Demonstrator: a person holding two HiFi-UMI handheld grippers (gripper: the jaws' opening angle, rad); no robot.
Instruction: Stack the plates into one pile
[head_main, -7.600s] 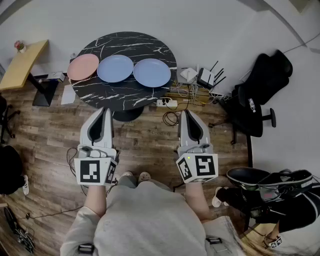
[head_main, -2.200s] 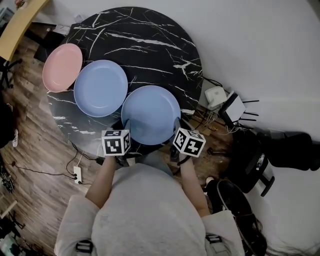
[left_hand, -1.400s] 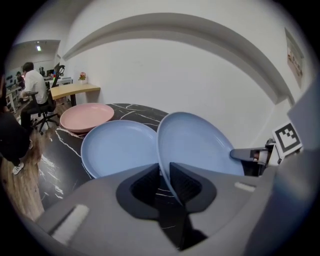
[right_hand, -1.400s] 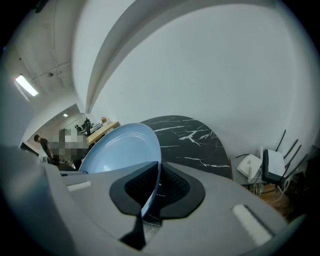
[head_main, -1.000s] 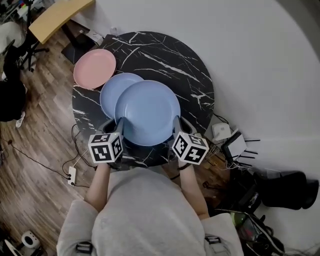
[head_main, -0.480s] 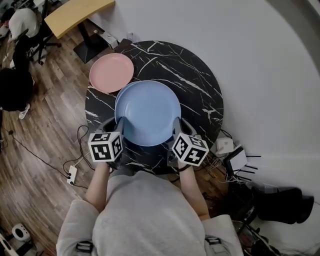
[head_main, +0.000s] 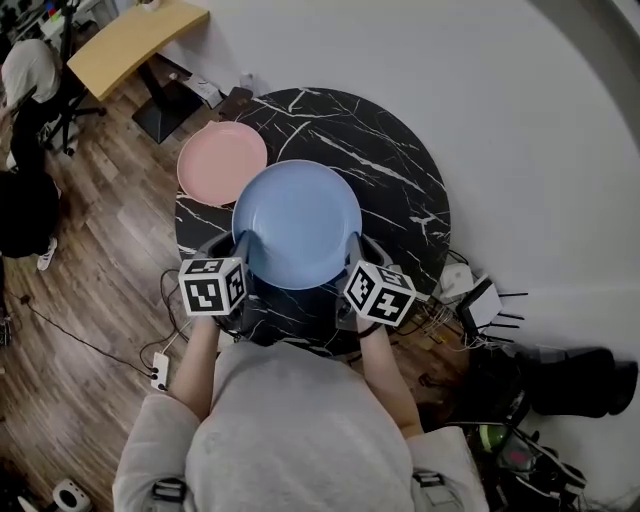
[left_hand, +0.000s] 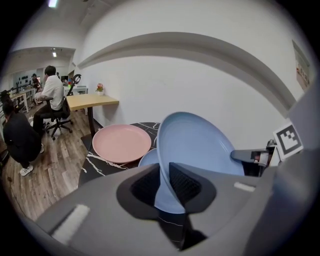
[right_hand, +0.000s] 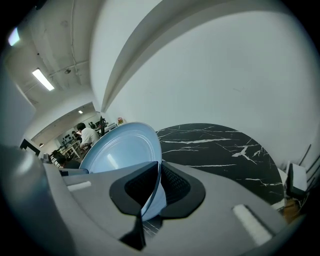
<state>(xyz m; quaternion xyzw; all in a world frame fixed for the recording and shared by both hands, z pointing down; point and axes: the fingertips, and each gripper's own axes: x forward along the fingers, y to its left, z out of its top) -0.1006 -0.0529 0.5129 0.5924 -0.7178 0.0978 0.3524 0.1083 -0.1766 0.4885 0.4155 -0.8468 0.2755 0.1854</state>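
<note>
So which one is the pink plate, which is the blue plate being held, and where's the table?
pink plate (head_main: 222, 163), head view, centre of its dish.
blue plate (head_main: 297, 225), head view, middle of its inner surface.
marble table (head_main: 385, 160), head view, bare top right of the plates.

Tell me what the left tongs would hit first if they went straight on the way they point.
Probably the second blue plate on the table, peeking out under the held blue plate in the left tongs; the pink plate lies off to the left. Depth is unclear.

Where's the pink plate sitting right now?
In the head view, the pink plate lies at the left edge of the black marble table, just up-left of the held blue plate.
</note>
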